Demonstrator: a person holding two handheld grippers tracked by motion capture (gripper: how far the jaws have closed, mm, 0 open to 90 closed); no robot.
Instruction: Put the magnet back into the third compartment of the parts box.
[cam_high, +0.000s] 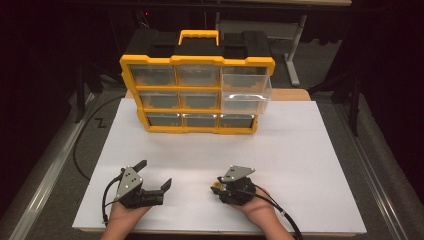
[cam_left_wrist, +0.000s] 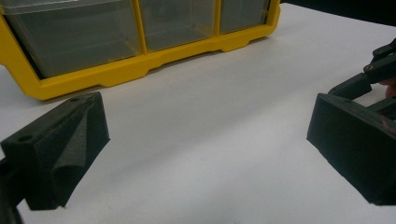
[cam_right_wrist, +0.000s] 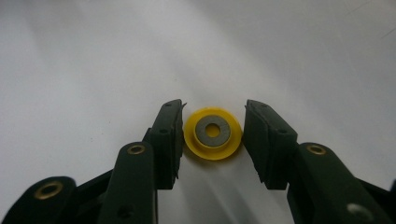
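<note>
A yellow drawer organizer (cam_high: 197, 95) is stood at about 12 o'clock on the white table (cam_high: 300, 160), with nine clear drawers in a three-by-three grid. The top-right drawer (cam_high: 246, 93) is pulled well out toward the person; the rest are pushed in.

The left gripper (cam_high: 156, 176) is held down around 7 o'clock, with its jaws spread wide apart and nothing held between them. In the left gripper view the organizer's bottom row (cam_left_wrist: 140, 28) is seen just ahead, with bare white tabletop between the two foam pads (cam_left_wrist: 65, 149).

The right gripper (cam_high: 216, 184) is held at roughly 5 o'clock, tipped down onto the table. In the right gripper view a small yellow disc (cam_right_wrist: 213, 133), with a grey ring at its centre, is seen lying flat on the table right between the jaws. The jaws are set close on either side, touching or almost touching the rim, though a proper clamp can't be made out.
</note>
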